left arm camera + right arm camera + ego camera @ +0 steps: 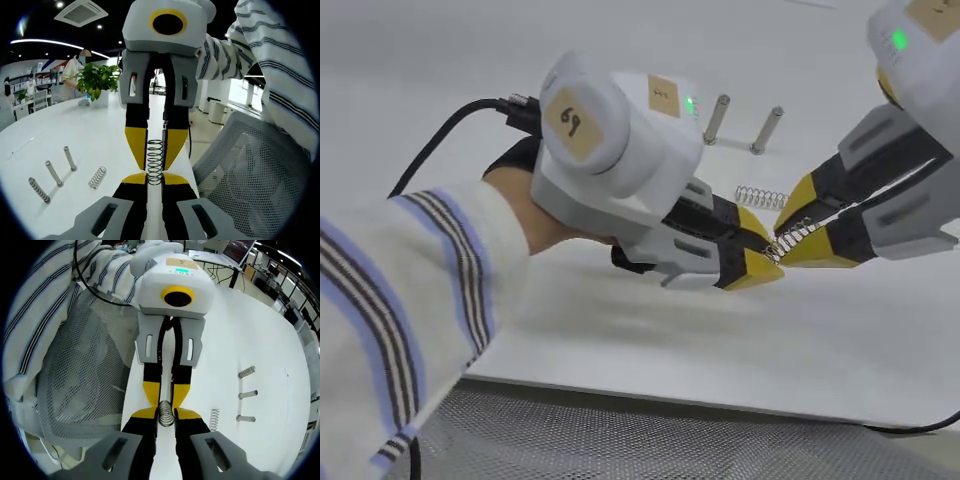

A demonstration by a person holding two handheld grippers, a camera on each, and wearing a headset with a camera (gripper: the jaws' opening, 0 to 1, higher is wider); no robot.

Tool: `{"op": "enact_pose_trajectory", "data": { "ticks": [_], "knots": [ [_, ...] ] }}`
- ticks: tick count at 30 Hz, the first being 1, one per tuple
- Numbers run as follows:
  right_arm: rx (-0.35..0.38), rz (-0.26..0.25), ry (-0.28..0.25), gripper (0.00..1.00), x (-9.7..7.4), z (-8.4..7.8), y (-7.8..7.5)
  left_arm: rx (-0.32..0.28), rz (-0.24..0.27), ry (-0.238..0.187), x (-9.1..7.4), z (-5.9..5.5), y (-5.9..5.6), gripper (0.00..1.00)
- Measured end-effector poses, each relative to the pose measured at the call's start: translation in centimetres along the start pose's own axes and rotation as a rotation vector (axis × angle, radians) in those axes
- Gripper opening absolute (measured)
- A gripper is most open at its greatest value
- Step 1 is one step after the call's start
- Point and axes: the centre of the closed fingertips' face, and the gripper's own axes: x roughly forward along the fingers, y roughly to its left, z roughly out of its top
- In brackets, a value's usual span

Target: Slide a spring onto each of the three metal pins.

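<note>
The left gripper (pixel 155 180) and the right gripper (pixel 166 416) meet tip to tip over the table (pixel 620 330), and the fingers (pixel 757 268) of both are pinching the same spring (pixel 790 237), one end each. A second spring (pixel 761 197) lies on the table just behind the fingertips. Two bare pins (pixel 717 118) stand farther back from the fingers, and a third pin (pixel 39 190) next to them has a spring around it.

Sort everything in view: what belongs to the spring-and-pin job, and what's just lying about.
Job: held spring, loose spring, bare pin, second bare pin, pin already wearing a spring.
Lying about: potted plant, mesh chair.
</note>
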Motion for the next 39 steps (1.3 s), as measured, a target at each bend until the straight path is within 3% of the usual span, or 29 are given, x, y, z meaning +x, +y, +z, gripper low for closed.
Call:
{"op": "enact_pose_trajectory", "data": {
  "ticks": [23, 32, 39],
  "knots": [
    [-0.014, 0.012, 0.001, 0.08, 0.5, 1.0, -0.4, 0.004, 0.014, 0.016, -1.0, -0.1, 0.2, 0.04],
    [-0.026, -0.013, 0.006, 0.08, 0.4, 1.1, -1.4, -0.014, 0.025, 0.034, -1.4, -1.0, 0.3, 0.16],
    [-0.048, -0.012, 0.012, 0.08, 0.4, 0.9, -1.5, -0.031, 0.045, 0.051, -1.5, -1.9, 0.5, 0.35]
  ]
}}
